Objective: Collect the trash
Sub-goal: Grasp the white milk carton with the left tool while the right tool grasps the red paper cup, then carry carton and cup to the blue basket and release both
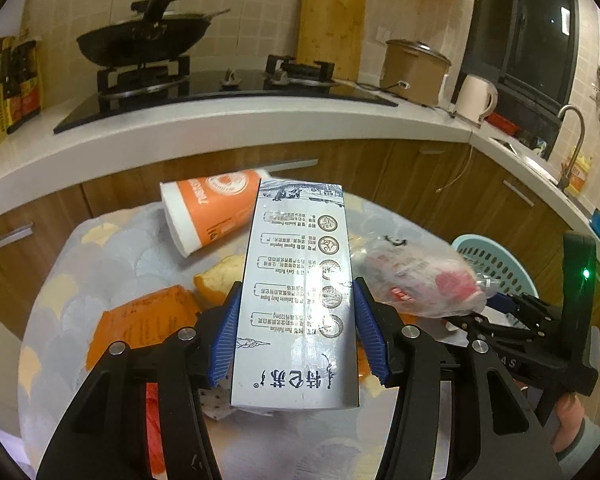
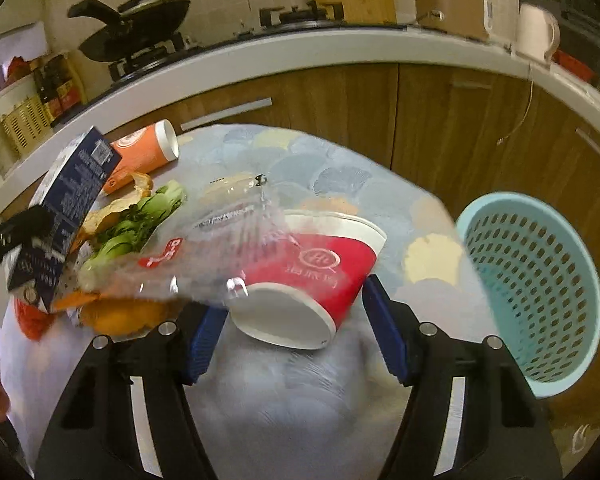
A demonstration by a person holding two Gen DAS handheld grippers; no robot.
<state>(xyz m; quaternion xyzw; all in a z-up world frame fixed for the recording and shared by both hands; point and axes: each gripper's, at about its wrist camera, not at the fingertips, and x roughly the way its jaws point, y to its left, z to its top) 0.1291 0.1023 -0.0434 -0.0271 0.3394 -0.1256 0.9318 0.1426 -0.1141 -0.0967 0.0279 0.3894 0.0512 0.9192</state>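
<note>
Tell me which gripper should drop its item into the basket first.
Probably the right gripper: the basket sits just beside it, and the red cup lies between its fingers. The left gripper, gripping the carton, is farther away.

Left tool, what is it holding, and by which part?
The left tool holds the milk carton, its pads pressing the carton's two narrow sides near its lower end.

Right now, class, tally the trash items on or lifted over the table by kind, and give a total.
Paper cups: 2, orange cup and red cup
Cartons: 1, milk carton
Plastic bags: 1, clear bag
Orange packets: 1
Peel pieces: 1
Greens: 1
Total: 7
</note>
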